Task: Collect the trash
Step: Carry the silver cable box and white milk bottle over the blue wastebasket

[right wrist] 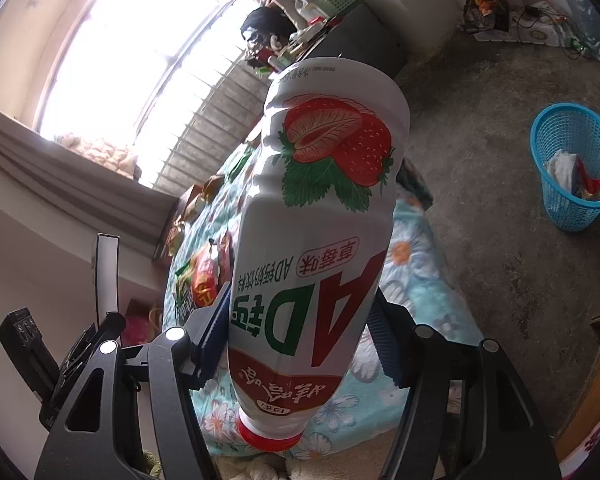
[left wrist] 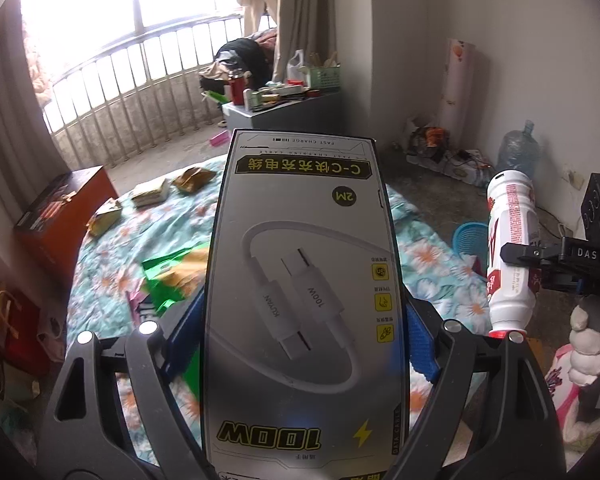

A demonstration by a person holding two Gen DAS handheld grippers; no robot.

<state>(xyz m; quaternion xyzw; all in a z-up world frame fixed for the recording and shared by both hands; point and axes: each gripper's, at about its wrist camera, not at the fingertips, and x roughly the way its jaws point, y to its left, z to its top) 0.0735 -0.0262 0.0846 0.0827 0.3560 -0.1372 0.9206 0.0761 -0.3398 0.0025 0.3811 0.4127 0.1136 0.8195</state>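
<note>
Left gripper (left wrist: 300,336) was clamped on a flat cable box (left wrist: 300,280), its blue pads pressing the long edges, the box standing up along the fingers above the bed (left wrist: 432,272). My right gripper (right wrist: 300,340) was clamped on a strawberry-milk bottle (right wrist: 320,216), held cap-down by its lower body, red cap (right wrist: 270,438) nearest the camera.

I judged the box light and stiff but thin-walled; squeezed harder across its width it could buckle, so the edges were the right hold. I took the bottle for light, likely empty plastic: smooth and rounded, so it could twist or slip in the pads. The waist, where I had it, seemed safest.

Both jaws stood fairly wide, set by what they held. Wrappers (left wrist: 192,180) lay on the bed beyond. A blue bin (right wrist: 576,168), already holding some rubbish, stood on the floor (right wrist: 480,200) well to the right.
</note>
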